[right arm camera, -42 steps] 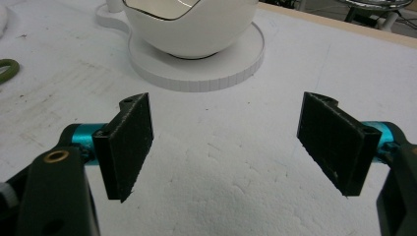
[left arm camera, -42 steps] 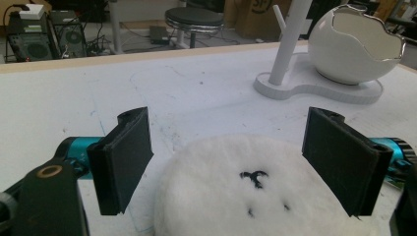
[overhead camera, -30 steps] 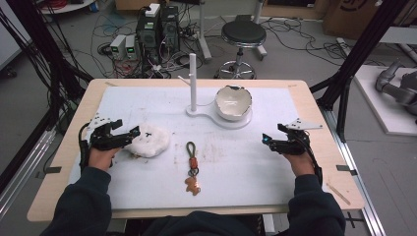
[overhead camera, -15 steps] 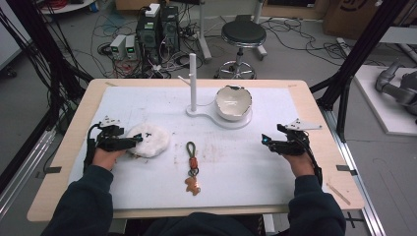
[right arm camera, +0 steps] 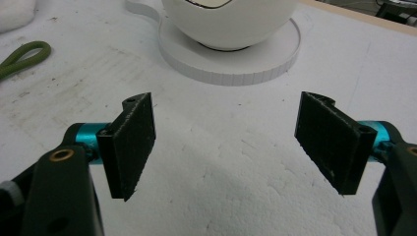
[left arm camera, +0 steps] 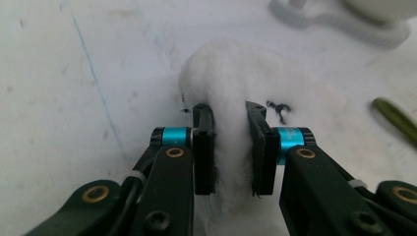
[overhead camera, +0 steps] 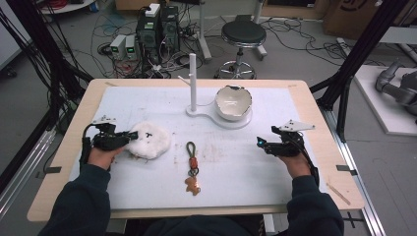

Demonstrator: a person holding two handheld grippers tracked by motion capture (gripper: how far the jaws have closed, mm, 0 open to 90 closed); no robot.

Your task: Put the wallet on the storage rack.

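A white fluffy pad (overhead camera: 148, 140) with a small black mark lies on the left of the white mat. My left gripper (overhead camera: 131, 134) reaches into it from the left. Its jaws have just been closing, and in the left gripper view the two pads pinch a ridge of the fluff (left arm camera: 231, 93) at my left gripper (left arm camera: 230, 112). My right gripper (overhead camera: 260, 142) rests low on the right of the mat. It stands open with bare mat between its jaws (right arm camera: 228, 142).
A key chain (overhead camera: 192, 166) with a green loop (right arm camera: 19, 56) and a brown charm lies in the middle. Behind it a white bowl (overhead camera: 233, 102) sits on a round white base (right arm camera: 231, 69) beside an upright post (overhead camera: 193, 78).
My left gripper has slid right into the edge of the fluffy pad and its jaws have closed on it. The right gripper has not moved.
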